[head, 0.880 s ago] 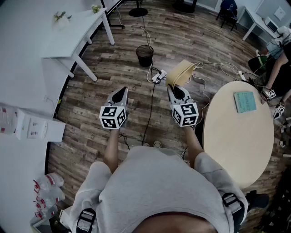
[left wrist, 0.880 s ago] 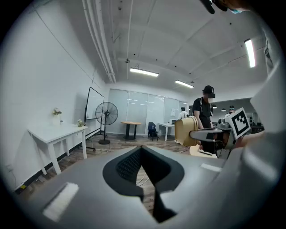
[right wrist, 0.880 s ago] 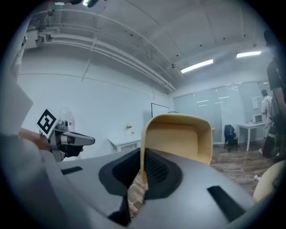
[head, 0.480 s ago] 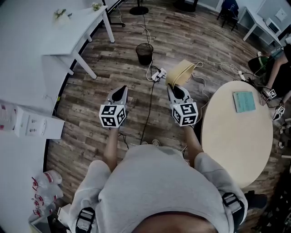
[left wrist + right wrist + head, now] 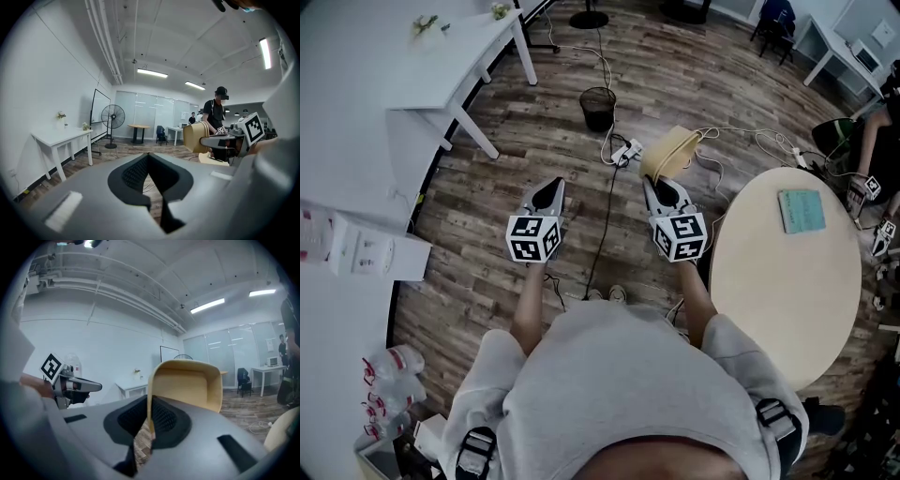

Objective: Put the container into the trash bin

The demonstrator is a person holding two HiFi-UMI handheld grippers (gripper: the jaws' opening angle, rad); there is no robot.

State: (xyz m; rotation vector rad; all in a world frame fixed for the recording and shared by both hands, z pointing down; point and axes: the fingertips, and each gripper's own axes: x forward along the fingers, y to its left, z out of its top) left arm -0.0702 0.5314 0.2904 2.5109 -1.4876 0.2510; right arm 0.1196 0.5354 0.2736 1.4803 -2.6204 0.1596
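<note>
- The right gripper (image 5: 660,191), at the centre of the head view, has its jaws clamped on one wall of the tan container (image 5: 669,152), which juts past them above the floor.
- The left gripper (image 5: 548,194), just to its left, has its jaws together with nothing between them.
- The black trash bin (image 5: 598,109) stands at upper centre, well apart from the container.

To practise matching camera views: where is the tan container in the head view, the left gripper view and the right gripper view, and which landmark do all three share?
Head view: the container, top centre, at the right gripper's tip.
Left gripper view: right of centre, mid height.
Right gripper view: centre, its wall between the jaws.
Shared landmark: the white table.
</note>
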